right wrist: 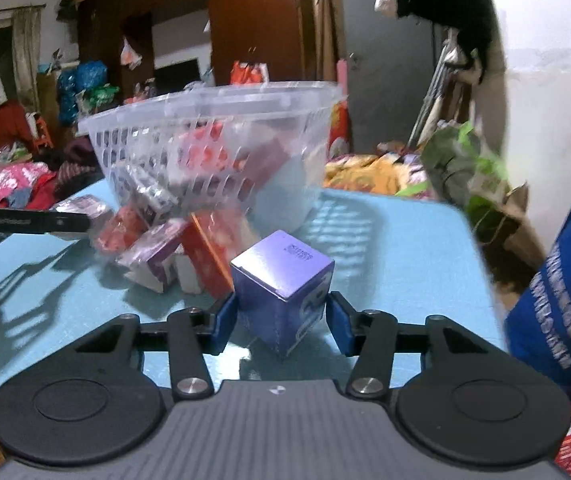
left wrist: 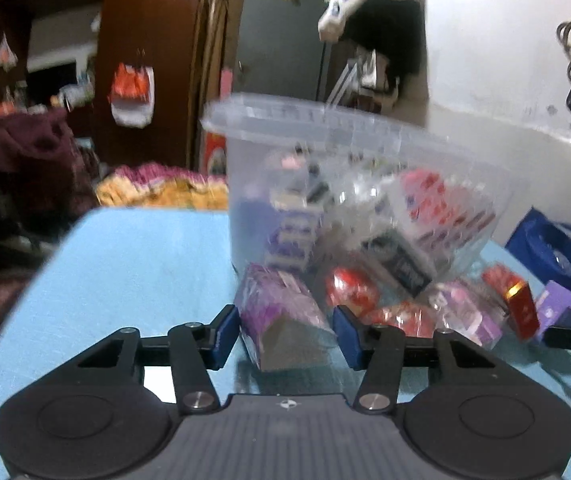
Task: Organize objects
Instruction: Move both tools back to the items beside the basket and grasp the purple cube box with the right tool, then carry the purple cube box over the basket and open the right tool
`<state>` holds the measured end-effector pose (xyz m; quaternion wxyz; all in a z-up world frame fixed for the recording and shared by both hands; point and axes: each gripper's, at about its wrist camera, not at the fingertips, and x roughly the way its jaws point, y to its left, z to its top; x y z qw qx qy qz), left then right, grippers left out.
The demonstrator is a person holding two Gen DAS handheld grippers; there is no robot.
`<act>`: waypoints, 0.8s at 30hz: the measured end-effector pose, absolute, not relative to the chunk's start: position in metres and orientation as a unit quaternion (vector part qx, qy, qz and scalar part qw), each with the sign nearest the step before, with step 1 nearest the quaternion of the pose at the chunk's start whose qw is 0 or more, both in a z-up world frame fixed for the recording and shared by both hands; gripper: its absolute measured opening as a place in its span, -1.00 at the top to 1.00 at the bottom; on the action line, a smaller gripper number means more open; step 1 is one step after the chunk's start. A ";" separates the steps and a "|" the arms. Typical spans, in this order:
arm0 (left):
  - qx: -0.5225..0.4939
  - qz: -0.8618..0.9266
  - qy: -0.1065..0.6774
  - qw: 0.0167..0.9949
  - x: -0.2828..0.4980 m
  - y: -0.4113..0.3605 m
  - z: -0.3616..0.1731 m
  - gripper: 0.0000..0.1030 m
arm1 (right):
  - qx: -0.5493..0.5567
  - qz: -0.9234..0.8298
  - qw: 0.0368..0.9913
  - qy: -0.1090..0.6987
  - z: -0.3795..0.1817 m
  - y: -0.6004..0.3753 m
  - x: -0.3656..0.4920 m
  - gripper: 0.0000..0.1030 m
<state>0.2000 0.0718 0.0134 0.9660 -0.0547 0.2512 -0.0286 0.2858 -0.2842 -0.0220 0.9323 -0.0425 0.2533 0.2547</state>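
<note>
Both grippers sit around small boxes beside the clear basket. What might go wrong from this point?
1. The right gripper meets the blue box corner-on, so the box may twist out.
2. The left gripper grips a purple box in glossy wrap; it may slip.
3. The clear basket looks tilted over loose boxes; a nudge could spill it.

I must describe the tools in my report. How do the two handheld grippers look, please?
Both look alike. The left gripper and right gripper have black linkage arms with silver pivot screws, blue pads on the fingers, two round black discs at the base, and a grey ribbed body with a small round logo. No cables or sleeves are visible.
</note>
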 end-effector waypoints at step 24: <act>-0.071 -0.057 0.230 0.969 0.320 0.049 0.130 0.01 | -0.061 0.238 0.934 0.260 0.083 -0.176 0.408 -0.03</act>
